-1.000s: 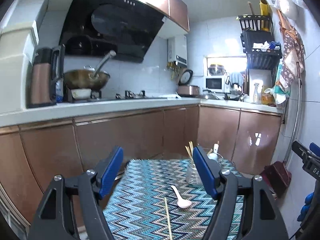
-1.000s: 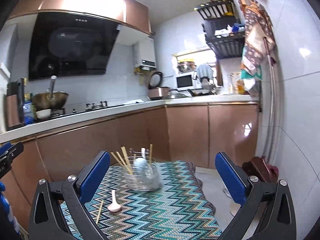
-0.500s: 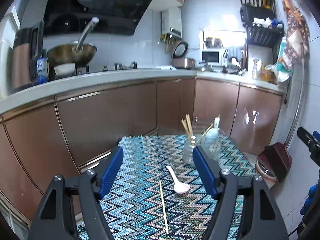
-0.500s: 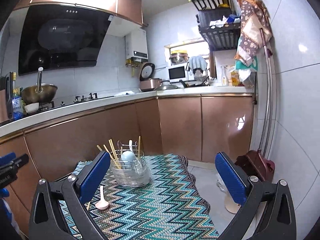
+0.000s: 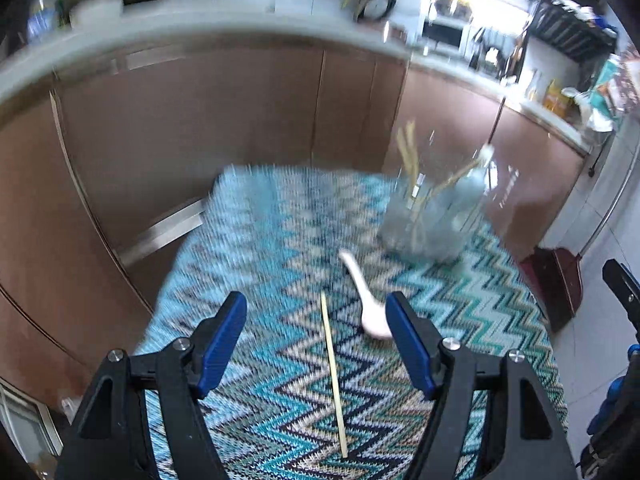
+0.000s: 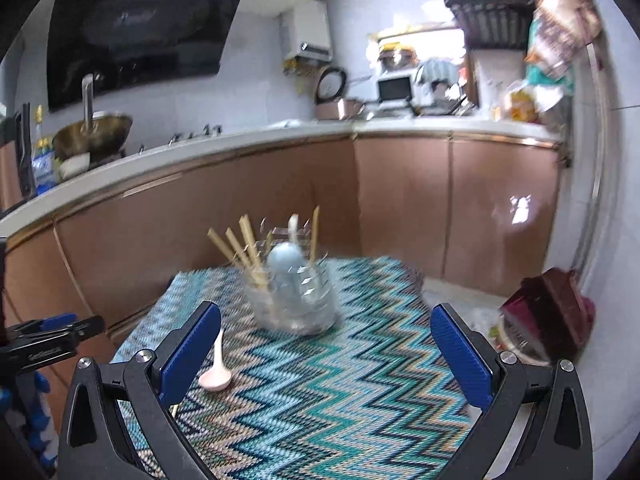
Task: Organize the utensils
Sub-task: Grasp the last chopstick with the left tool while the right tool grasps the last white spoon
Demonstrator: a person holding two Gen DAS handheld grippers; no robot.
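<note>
Left wrist: utensil jar [image 5: 430,220] motion-blurred.

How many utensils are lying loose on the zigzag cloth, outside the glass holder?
2. A single chopstick lies lengthwise between the left gripper's fingers. A pale spoon lies beside it, nearer the glass holder. More could be hidden behind the fingers.

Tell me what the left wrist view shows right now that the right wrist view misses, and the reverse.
Left wrist only: nearly the whole loose chopstick lying on the zigzag cloth, between the open left gripper fingers. Right wrist only: the range hood, the wok on the counter, and the open, empty right gripper. Both: the pink spoon lying loose on the cloth, and the clear holder with chopsticks standing in it.
</note>
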